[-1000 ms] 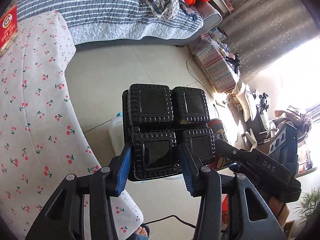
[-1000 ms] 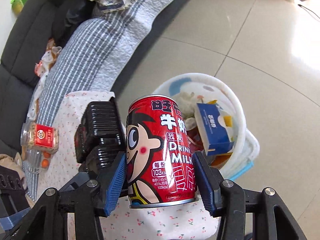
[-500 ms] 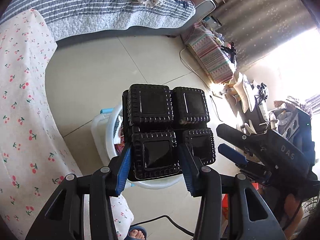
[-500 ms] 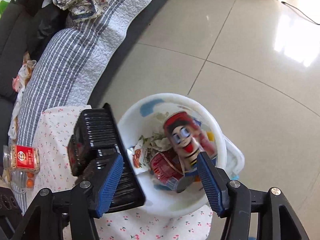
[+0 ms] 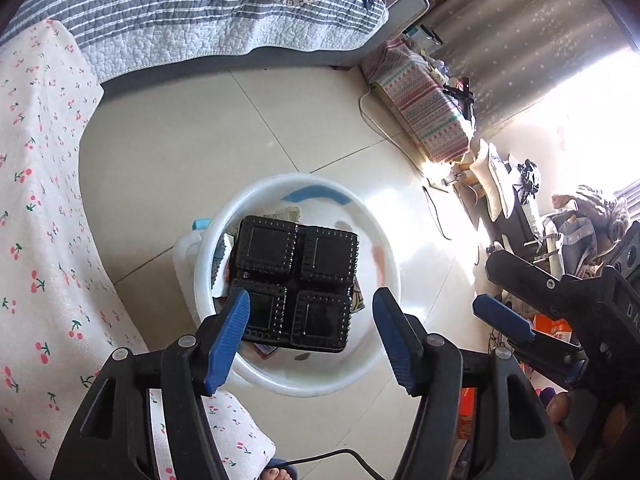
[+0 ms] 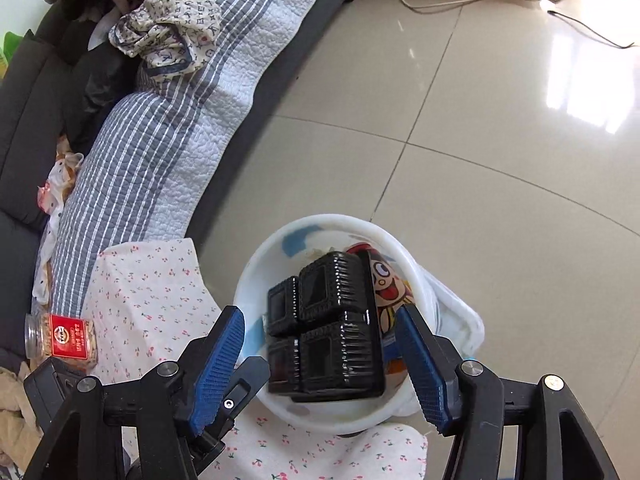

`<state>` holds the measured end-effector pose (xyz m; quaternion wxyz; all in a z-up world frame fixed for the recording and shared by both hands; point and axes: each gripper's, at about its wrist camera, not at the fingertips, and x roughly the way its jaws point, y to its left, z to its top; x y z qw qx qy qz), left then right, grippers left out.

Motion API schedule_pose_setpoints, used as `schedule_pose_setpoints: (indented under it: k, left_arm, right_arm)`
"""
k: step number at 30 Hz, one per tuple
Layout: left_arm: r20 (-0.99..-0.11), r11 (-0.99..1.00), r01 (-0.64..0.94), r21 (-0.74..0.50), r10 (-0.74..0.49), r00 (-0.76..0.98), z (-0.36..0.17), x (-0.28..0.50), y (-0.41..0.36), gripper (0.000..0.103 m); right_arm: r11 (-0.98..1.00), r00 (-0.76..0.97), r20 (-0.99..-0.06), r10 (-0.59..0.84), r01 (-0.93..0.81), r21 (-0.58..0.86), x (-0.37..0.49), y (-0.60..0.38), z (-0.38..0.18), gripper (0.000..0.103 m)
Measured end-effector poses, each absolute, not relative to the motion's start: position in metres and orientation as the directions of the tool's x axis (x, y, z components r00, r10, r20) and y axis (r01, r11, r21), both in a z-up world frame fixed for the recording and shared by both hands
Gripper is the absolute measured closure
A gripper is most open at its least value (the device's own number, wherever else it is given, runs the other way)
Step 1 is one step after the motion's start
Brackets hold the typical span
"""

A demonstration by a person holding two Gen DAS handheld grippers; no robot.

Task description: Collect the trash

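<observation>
A black four-cell plastic tray (image 5: 296, 276) hangs loose over the trash inside the white bin (image 5: 380, 264). It is just below my left gripper (image 5: 311, 294), whose jaws are opening, and the blue pads stand clear of the tray's sides. In the right wrist view the same tray (image 6: 328, 320) stands tilted in the bin (image 6: 256, 272) against a red cartoon milk can (image 6: 388, 280). My right gripper (image 6: 320, 312) hovers open above the bin with nothing in it. It also shows at the right edge of the left wrist view (image 5: 484, 282).
The bin stands on the tiled floor against a table with a cherry-print cloth (image 6: 148, 292). A jar with a red label (image 6: 64, 340) lies on that table. A sofa with a striped quilt (image 6: 160, 140) runs behind. Cables (image 6: 440, 0) cross the floor, and a person's toes (image 5: 276, 474) show below.
The left gripper opened and let go of the black tray, which dropped into the bin. The red can left the right gripper a moment before and now lies in the bin, half covered by the tray.
</observation>
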<state>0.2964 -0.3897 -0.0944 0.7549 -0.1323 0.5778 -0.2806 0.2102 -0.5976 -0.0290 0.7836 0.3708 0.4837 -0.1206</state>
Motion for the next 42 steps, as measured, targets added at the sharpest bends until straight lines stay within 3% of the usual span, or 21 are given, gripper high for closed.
schedule_pose_setpoints:
  k: [6, 16, 24, 30, 34, 42]
  left_arm:
    - [-0.811, 0.83, 0.276, -0.484, -0.544, 0.216, -0.07, 0.286, -0.372, 0.036]
    - [-0.845, 0.919, 0.326, -0.221, -0.347, 0.406, -0.002, 0.229, -0.318, 0.033]
    - [-0.812, 0.948, 0.31, -0.076, -0.239, 0.532, 0.032, 0.163, -0.247, 0.024]
    - [-0.771, 0.955, 0.293, -0.041, -0.217, 0.598, 0.049, 0.102, -0.195, 0.022]
    - [-0.718, 0.948, 0.318, -0.02, -0.235, 0.655, 0.059, 0.055, -0.177, 0.012]
    - [-0.707, 0.945, 0.326, -0.017, -0.242, 0.665, 0.042, 0.025, -0.157, 0.01]
  right_arm:
    - [0.724, 0.508, -0.841, 0.184, 0.509, 0.466, 0.208, -0.583, -0.02, 0.034]
    - [0.826, 0.599, -0.768, 0.227, 0.3, 0.478, 0.179, -0.511, 0.032, 0.03]
    - [0.926, 0.684, -0.711, 0.165, 0.142, 0.351, 0.136, -0.441, 0.08, 0.024]
    - [0.943, 0.753, -0.648, 0.115, 0.121, 0.309, 0.076, -0.405, 0.094, 0.018]
    - [0.966, 0.802, -0.594, 0.061, 0.103, 0.238, 0.026, -0.372, 0.094, 0.01]
    - [0.984, 0.826, -0.563, -0.019, 0.116, 0.138, -0.017, -0.333, 0.083, 0.0]
